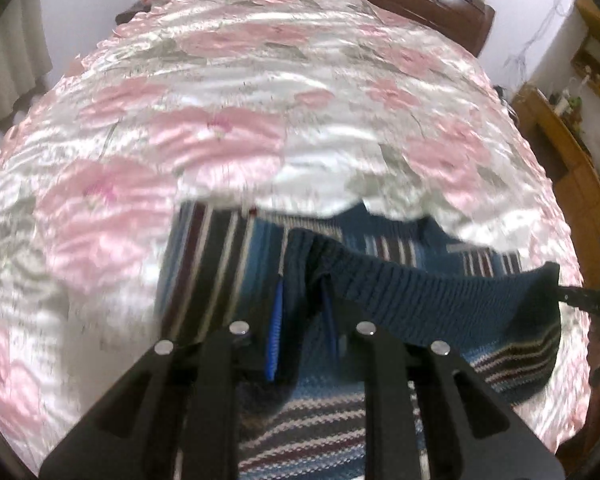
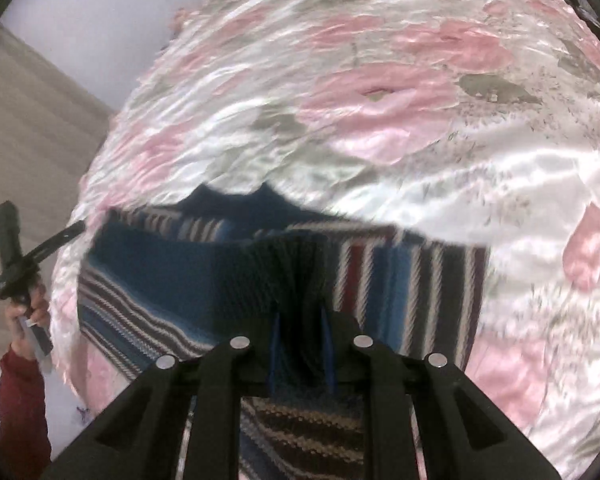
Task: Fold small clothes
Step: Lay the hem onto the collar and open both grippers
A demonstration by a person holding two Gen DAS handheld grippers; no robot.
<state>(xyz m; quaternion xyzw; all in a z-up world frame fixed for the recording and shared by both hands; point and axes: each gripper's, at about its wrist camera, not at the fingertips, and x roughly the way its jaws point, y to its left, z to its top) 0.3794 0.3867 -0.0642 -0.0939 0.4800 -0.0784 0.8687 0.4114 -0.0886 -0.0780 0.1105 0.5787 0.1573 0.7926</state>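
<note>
A small blue knitted sweater (image 1: 404,280) with white, maroon and dark stripes lies on the bed, its ribbed dark-blue hem lifted off the cover. My left gripper (image 1: 302,300) is shut on that ribbed hem, which bunches between its blue-padded fingers (image 1: 274,344). From there the hem stretches rightward, taut, to the other gripper at the frame's right edge. In the right wrist view the same sweater (image 2: 156,264) spreads ahead and to the left, and my right gripper (image 2: 300,344) is shut on the dark ribbed hem. The sweater's neckline (image 2: 236,200) lies at the far edge.
A shiny white bedspread (image 1: 260,80) with pink flowers covers the whole bed. A dark wooden headboard (image 1: 440,0) stands behind it and wooden shelves (image 1: 560,128) to the right. A hand in a red sleeve (image 2: 24,392) holds the left gripper's handle (image 2: 8,248).
</note>
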